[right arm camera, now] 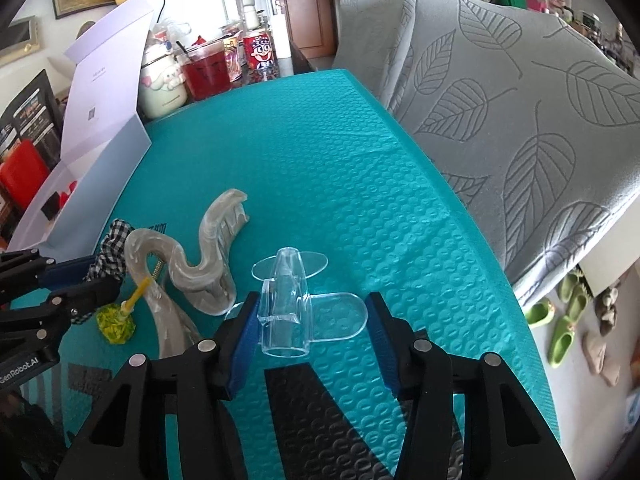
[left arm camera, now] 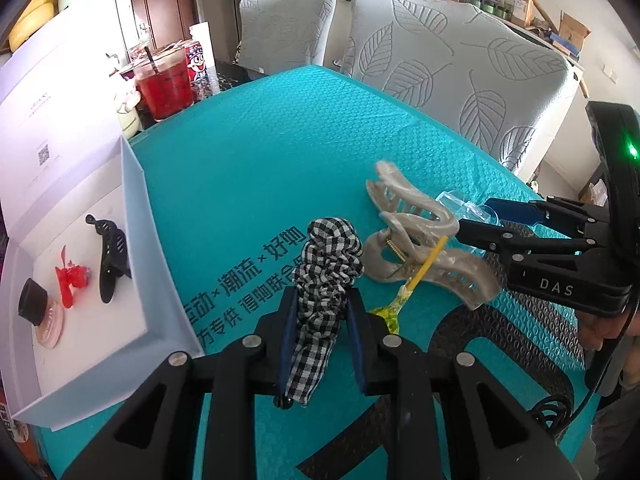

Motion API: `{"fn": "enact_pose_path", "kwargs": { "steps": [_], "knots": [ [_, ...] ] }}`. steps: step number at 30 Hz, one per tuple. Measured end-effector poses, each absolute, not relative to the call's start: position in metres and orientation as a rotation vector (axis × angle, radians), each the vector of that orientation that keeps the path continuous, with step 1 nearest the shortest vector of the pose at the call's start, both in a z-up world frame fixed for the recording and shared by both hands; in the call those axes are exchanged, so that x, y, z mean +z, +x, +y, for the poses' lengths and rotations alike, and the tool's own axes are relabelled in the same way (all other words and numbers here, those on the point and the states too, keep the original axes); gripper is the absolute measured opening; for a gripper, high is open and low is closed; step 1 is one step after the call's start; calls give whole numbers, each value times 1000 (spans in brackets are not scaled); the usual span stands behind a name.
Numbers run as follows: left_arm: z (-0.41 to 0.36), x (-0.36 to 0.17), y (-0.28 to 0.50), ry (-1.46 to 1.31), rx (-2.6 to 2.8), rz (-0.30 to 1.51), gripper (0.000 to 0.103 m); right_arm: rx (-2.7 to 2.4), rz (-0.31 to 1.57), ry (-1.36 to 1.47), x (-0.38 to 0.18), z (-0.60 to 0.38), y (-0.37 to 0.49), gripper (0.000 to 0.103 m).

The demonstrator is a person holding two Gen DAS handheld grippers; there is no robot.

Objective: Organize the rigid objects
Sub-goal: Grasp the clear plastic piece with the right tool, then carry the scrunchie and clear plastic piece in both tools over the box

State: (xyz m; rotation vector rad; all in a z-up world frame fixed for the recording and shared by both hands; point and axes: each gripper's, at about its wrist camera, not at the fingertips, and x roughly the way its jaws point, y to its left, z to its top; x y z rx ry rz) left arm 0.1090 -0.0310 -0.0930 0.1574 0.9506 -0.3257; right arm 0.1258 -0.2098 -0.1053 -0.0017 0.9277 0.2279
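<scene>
My left gripper (left arm camera: 322, 300) is shut on a black-and-white checked scrunchie (left arm camera: 326, 268) over the teal mat (left arm camera: 248, 168). Next to it lie a large beige marbled claw clip (left arm camera: 420, 236) and a yellow hair stick (left arm camera: 416, 280). My right gripper (right arm camera: 312, 320) is open, its jaws either side of a clear plastic airplane (right arm camera: 288, 296) that rests on the mat. The claw clip (right arm camera: 200, 256) and the yellow stick (right arm camera: 120, 316) lie to its left. The right gripper (left arm camera: 480, 216) also shows in the left wrist view.
An open white box (left arm camera: 136, 216) at the left holds a black claw clip (left arm camera: 110, 256), a red clip (left arm camera: 70, 280) and a black-and-pink item (left arm camera: 40, 312). Drinks and a can (left arm camera: 198, 60) stand at the mat's far corner. Leaf-patterned chair backs (left arm camera: 460, 72) line the far side.
</scene>
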Motion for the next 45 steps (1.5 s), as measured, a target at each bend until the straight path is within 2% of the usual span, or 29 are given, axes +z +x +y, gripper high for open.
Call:
{"fn": "enact_pose_path", "kwargs": {
  "steps": [24, 45],
  "knots": [
    [-22, -63, 62, 146, -313, 859, 24, 155, 848, 43, -72, -233, 65, 51],
    [23, -57, 0, 86, -222, 820, 24, 269, 813, -22, -62, -184, 11, 51]
  ]
}}
